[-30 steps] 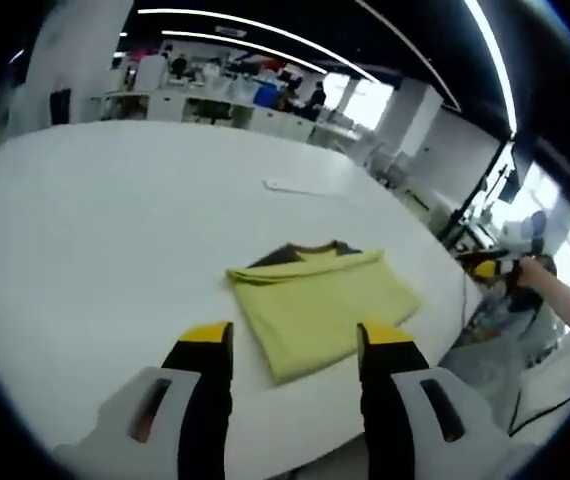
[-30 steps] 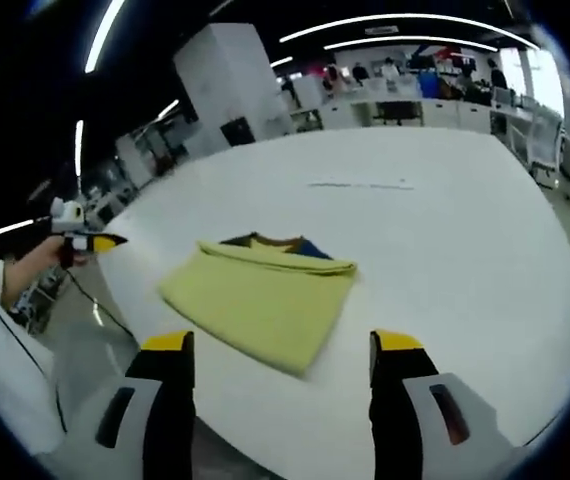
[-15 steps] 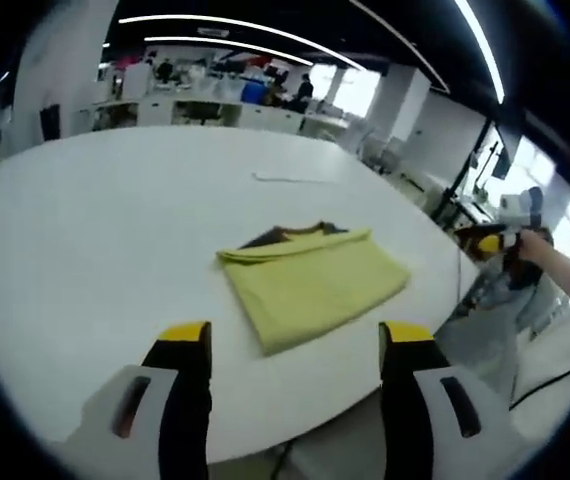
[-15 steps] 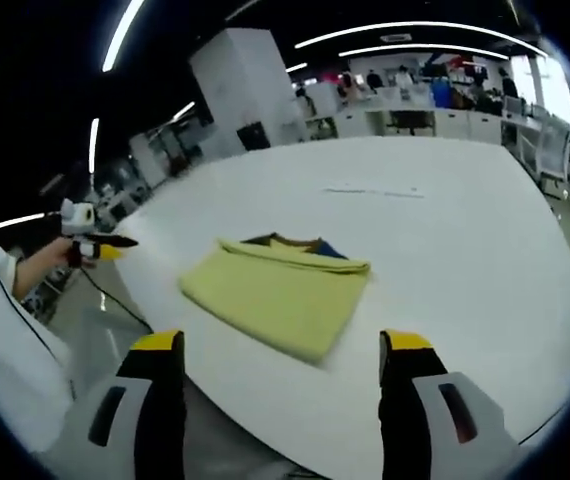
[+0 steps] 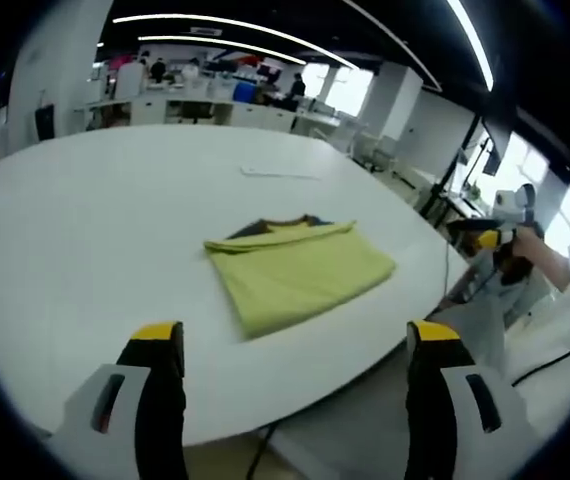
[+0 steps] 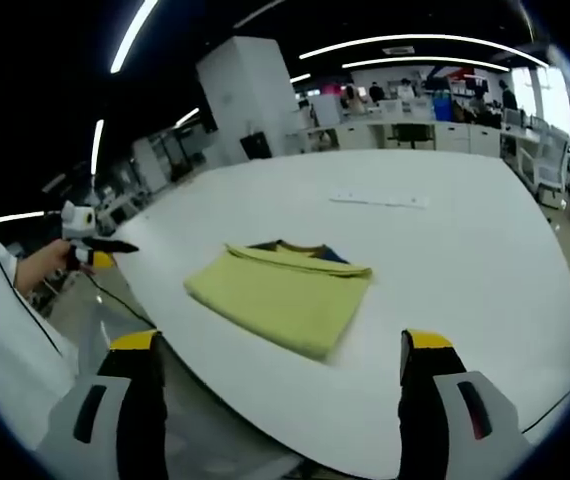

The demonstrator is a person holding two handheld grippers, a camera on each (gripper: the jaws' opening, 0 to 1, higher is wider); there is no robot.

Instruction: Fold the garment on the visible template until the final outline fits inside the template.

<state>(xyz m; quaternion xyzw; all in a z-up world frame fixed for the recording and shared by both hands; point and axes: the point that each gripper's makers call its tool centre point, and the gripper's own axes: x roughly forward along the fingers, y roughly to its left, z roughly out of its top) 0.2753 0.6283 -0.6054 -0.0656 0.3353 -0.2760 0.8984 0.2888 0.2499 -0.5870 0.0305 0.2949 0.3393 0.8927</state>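
- I see the garment (image 5: 297,273), folded into a yellow rectangle, lying flat on the white bench (image 5: 85,230) close to its near edge.
- In the left gripper view its long axis runs from near left to far right, with the dark collar (image 5: 283,224) at the far side, pointing away from me.
- In the right gripper view the garment (image 6: 280,293) sits mid-bench, collar edge again on the far side, and the folded near corner points toward me.
- My left gripper (image 5: 295,345) stands wide apart with nothing between its jaws, off the bench on the near side.
- My right gripper (image 6: 285,350) is likewise spread wide and holds nothing, well apart from the cloth.
- A pale strip (image 6: 378,200) lies on the bench beyond the garment.
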